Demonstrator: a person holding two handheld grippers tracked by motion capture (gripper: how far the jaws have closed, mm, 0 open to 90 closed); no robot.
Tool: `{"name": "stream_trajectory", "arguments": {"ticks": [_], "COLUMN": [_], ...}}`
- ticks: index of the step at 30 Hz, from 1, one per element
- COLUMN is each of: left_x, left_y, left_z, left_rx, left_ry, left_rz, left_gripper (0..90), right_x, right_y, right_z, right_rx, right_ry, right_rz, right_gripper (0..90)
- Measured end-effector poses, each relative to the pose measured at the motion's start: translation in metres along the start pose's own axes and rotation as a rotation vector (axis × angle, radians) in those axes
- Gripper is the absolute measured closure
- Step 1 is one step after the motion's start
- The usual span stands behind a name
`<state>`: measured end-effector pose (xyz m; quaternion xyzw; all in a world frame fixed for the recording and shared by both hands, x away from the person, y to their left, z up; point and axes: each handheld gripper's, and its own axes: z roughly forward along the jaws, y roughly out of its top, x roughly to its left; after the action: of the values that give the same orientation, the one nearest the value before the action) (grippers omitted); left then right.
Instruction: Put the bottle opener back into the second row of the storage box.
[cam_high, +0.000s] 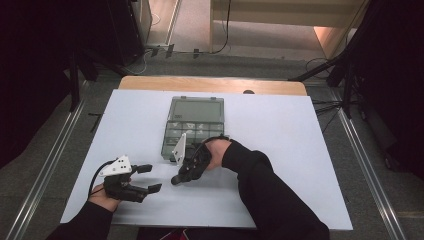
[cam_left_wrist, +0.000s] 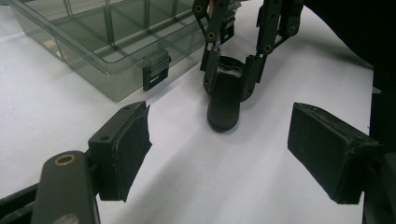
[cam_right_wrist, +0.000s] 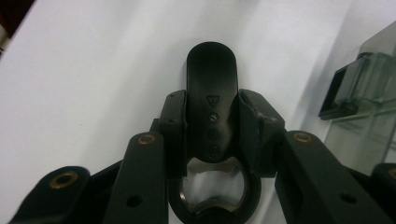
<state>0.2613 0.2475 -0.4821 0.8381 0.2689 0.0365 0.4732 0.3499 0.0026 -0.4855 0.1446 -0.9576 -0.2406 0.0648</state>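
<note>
A black bottle opener (cam_right_wrist: 211, 70) with a metal mouth sits between the pads of my right gripper (cam_right_wrist: 212, 126), which is shut on its handle. From the left gripper view the opener (cam_left_wrist: 224, 109) hangs from the right gripper (cam_left_wrist: 229, 79) with its rounded end touching or just above the white table. In the high view the right gripper (cam_high: 182, 175) holds the opener (cam_high: 176, 180) just in front of the box, mid-table. My left gripper (cam_high: 152, 178) rests at the front left, pointing at the opener, jaws wide open and empty (cam_left_wrist: 226, 149).
A clear smoky plastic compartment box (cam_high: 172, 116) lies open at mid-table, lid laid back; its latch edge (cam_left_wrist: 156, 70) is close behind the opener and beside the right gripper (cam_right_wrist: 369, 93). A white sheet (cam_high: 280, 125) covers the table, with dark floor and cables beyond its edges.
</note>
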Motion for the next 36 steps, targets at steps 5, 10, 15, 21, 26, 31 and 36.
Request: {"name": "stream_trajectory", "arguments": {"ticks": [5,10,15,21,26,31,36], "left_x": [0.000,0.000,0.000,0.000,0.000,0.000,0.000], "left_y": [0.000,0.000,0.000,0.000,0.000,0.000,0.000], "left_z": [0.000,0.000,0.000,0.000,0.000,0.000,0.000], "left_rx": [-0.005,-0.006,-0.005,-0.005,-0.006,-0.004,0.004], "left_ry": [0.001,0.003,0.000,0.002,0.002,0.001,0.001], "left_rz": [0.000,0.001,0.000,0.000,-0.001,0.002,0.005], "left_gripper": [21.0,21.0,21.0,21.0,21.0,21.0,21.0], "right_x": [0.001,0.002,0.007,0.012,0.014,0.020,0.024], "right_y": [0.000,0.001,0.000,-0.001,-0.004,-0.007,-0.010], "right_z": [-0.002,-0.009,-0.019,-0.027,-0.035,-0.042,-0.048], "right_rx": [0.015,0.002,-0.011,-0.015,-0.047,-0.067,-0.098], "right_ry": [0.011,0.027,0.009,0.018,0.038,0.015,0.004], "right_rz": [0.037,0.103,0.149,0.214,0.311,0.357,0.405], "right_gripper": [66.6,66.6,66.6,66.6,66.6,66.6,66.6]}}
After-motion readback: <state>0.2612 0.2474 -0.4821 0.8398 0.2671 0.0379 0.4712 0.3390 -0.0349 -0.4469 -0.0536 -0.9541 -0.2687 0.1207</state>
